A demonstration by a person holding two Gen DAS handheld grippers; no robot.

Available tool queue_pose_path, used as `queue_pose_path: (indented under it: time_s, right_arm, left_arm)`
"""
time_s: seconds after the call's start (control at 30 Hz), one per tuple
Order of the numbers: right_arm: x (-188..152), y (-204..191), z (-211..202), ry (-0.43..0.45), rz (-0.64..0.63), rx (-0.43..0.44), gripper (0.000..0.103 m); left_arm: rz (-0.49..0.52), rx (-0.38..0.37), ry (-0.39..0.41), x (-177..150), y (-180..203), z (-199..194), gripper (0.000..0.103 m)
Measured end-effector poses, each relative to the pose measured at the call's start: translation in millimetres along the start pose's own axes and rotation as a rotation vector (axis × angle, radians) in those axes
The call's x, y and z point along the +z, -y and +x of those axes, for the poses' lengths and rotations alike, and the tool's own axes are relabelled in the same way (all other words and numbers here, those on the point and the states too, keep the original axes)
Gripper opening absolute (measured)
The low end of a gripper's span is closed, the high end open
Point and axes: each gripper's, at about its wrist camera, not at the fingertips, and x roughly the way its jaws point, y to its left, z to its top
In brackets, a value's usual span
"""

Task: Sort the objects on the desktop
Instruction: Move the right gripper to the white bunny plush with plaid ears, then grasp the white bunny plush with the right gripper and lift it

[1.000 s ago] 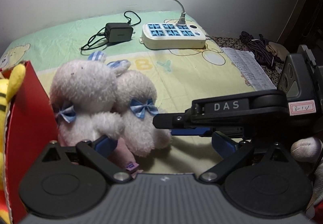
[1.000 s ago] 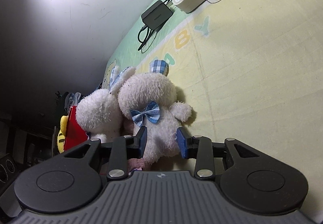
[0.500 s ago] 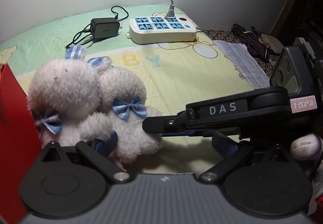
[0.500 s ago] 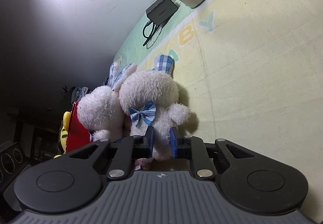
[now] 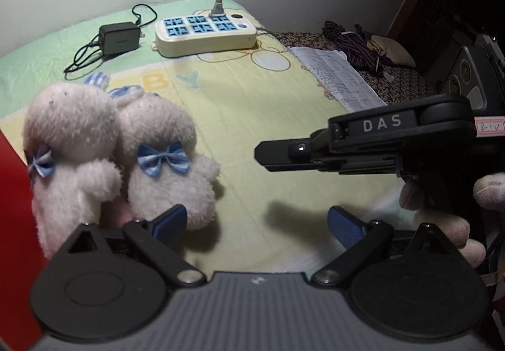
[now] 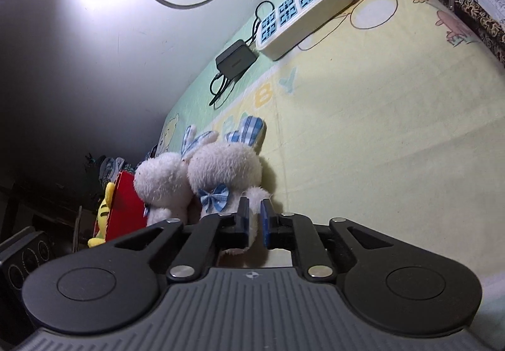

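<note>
Two plush rabbits (image 5: 107,158) sit pressed together near the left edge of the bed (image 5: 268,136), with a box (image 5: 14,199) just to their left. Toward the back edge, by the wall, a power strip (image 5: 205,33) lies with a charger (image 5: 119,37) just left of it. A sheet of paper (image 5: 337,76) lies along the right edge, with bundled cloth (image 5: 356,44) behind it.

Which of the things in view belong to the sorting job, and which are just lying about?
Job, probably: two white plush rabbits with blue bows; red box; yellow plush toy beside it.
Lying about: cream power strip with blue sockets; black charger with cable; handwritten paper sheet; dark striped cloth.
</note>
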Motion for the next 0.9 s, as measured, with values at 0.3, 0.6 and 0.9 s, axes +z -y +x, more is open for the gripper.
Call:
queue_pose_path:
  time_s: [0.3, 0.6, 0.9]
  right_arm:
    - [10, 5, 42, -0.005, 0.011, 0.024, 0.052]
    - [10, 2, 87, -0.128, 0.037, 0.157, 0.045]
    - [8, 9, 62, -0.124, 0.047, 0.176, 0.024]
  left_arm:
    - [-0.08, 0.089, 0.037, 15, -36, 7, 0.1]
    - [-0.013, 0.134, 0.042, 20, -30, 26, 0.102]
    - [-0.022, 0.044, 0.015, 17, -29, 20, 0.102]
